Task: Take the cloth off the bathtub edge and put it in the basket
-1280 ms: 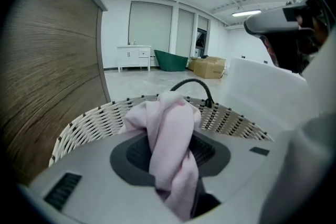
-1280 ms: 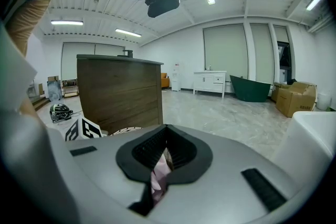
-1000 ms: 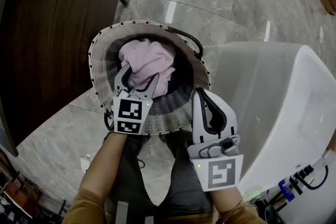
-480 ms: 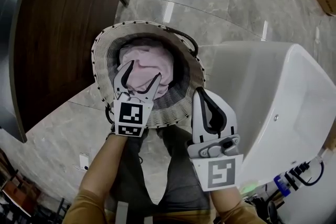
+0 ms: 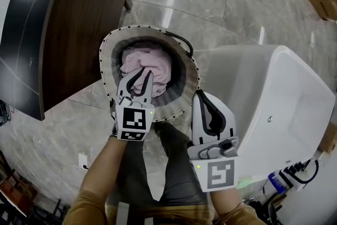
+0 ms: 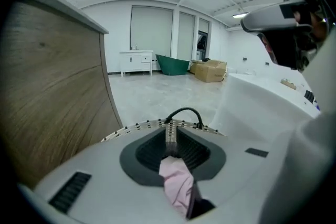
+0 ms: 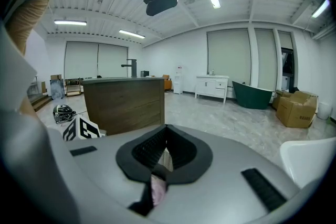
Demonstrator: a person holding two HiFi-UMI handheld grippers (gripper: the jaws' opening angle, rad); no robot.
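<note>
A: Cloth (image 5: 150, 63) lies bunched in the basket (image 5: 108, 60), left of the bathtub (image 5: 274, 87). It looks soft and light, probably best pinched at a raised fold.

B: Jaws?

A: The left gripper's (image 5: 141, 75) have just been closing on nothing. The right gripper's (image 5: 200, 95) are together, empty.

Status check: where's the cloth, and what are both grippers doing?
Left gripper jaws just closed, nothing between them, above the basket. Right gripper shut, empty. Cloth lying in basket. Nothing in the way.
</note>
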